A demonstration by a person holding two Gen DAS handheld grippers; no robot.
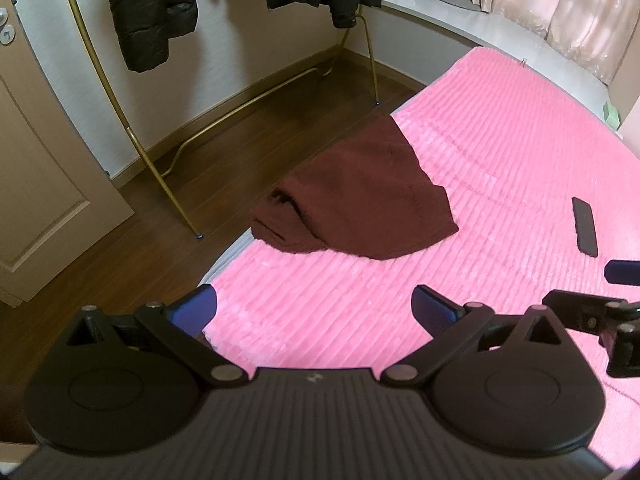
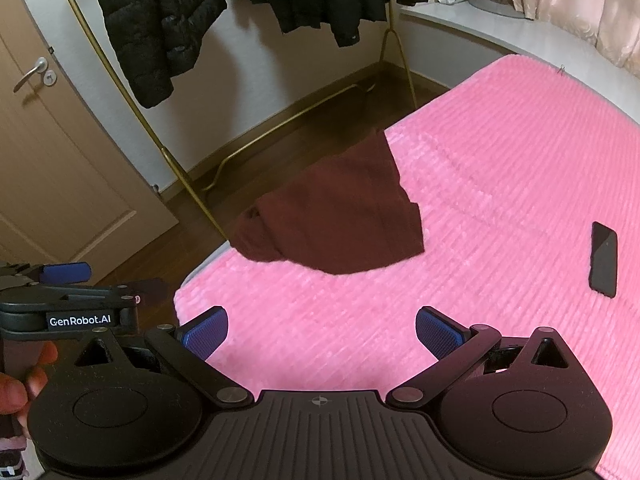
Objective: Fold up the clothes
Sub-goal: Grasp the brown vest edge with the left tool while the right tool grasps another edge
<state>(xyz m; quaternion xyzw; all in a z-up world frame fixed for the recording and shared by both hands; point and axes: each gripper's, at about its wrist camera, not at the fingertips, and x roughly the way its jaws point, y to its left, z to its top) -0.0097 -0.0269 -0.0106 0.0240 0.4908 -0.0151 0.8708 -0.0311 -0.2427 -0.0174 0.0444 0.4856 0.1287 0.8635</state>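
Left wrist view: my left gripper (image 1: 314, 308) hovers over the near part of the pink ribbed blanket (image 1: 500, 168), jaws spread wide, nothing between the blue pads. Ahead lies the maroon sweater (image 1: 360, 204), bunched into a rough folded heap at the bed's left edge, its left end reaching the mattress edge. It sits well apart from my fingertips. A black phone (image 1: 585, 226) lies flat on the blanket to the right, apart from the sweater. Part of my right gripper (image 1: 616, 292) pokes in at the right border; only one blue pad and some linkage show here. Beyond the bed: dark wood floor, a gold clothes rack (image 1: 160, 168), black puffer jackets (image 1: 152, 12) hanging from it, a beige door (image 1: 40, 160) at left, pink curtains (image 1: 580, 12) top right.

Right wrist view: the right gripper (image 2: 322, 332) is likewise released, pads wide, empty, above the blanket's near corner. Sweater (image 2: 340, 220) ahead and slightly left, untouched. Phone (image 2: 604, 260) at right. The left gripper (image 2: 68, 280) shows at the left border, marked GenRobot.AI, with the person's left hand (image 2: 24, 380) below it.
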